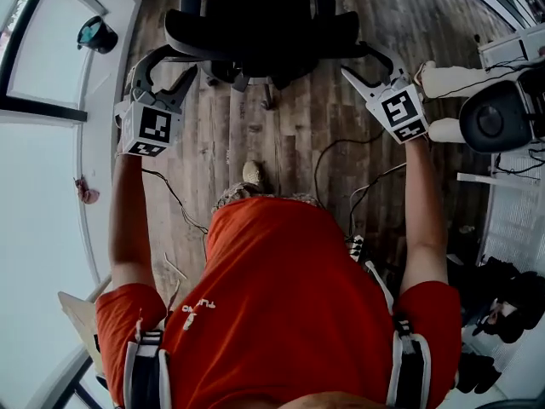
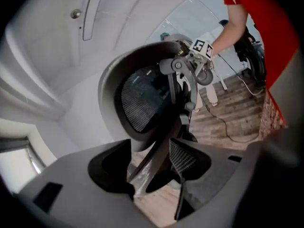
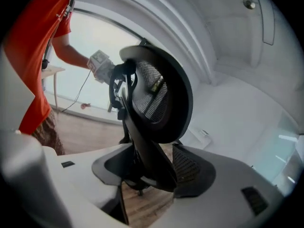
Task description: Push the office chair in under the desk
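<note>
- The office chair [image 1: 260,28] was seen at twelve o'clock on the wood-plank floor [image 1: 289,135]; cables [image 1: 328,156] were strewn across the boards at centre.
- The left gripper [image 1: 169,65] was held at ten o'clock; its jaws were spread wide, the chair's back frame between them, unclamped.
- The right gripper [image 1: 362,60], at two o'clock, was likewise spread around that frame.

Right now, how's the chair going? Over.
Left gripper open, right gripper open, edges of the chair back between their jaws. Chair not gripped. Cables on floor near feet.
</note>
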{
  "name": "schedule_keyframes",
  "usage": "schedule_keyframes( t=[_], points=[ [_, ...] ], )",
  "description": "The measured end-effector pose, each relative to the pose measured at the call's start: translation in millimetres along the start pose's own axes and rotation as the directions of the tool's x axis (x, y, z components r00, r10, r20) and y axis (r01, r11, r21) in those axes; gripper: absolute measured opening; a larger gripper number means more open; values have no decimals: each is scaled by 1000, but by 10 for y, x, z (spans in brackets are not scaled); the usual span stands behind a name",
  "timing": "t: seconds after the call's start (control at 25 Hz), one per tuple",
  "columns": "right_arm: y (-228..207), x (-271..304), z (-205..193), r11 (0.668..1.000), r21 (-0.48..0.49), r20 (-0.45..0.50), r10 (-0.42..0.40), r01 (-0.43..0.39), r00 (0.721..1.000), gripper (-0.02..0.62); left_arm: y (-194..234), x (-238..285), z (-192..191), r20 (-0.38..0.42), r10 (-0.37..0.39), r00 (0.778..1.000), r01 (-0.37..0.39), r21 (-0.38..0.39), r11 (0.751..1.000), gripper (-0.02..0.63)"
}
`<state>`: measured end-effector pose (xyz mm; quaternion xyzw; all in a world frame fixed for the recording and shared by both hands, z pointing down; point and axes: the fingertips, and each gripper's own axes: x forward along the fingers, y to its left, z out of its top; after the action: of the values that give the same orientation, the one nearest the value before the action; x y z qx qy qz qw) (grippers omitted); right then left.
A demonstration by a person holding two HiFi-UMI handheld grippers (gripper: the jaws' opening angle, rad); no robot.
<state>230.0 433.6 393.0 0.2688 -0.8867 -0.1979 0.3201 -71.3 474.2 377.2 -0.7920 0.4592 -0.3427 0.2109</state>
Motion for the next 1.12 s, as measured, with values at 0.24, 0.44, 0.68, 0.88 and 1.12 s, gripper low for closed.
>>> schedule_keyframes(
  t=[0.24,0.44,0.68,0.88,1.12],
  points=[
    [-74,227,-343,992,-104,-196,51,-72,979,274,80,233,-356,-121,-67,990,84,140,987,272],
    [-77,427,-569,974,-169,-311,94,-153,946,276,7,439,-478,-201,-158,967,200,212,957,291],
    [-39,711,-681,950,-216,-383,129,-225,915,276,-143,657,-665,-273,-244,930,316,258,913,291],
    [-42,871,-796,938,-229,-407,151,-260,901,275,-130,843,-723,-282,-250,926,327,273,905,267],
    [-49,882,-823,892,-344,-385,151,-293,910,202,-158,883,-761,-301,-265,916,358,318,878,183]
  ],
)
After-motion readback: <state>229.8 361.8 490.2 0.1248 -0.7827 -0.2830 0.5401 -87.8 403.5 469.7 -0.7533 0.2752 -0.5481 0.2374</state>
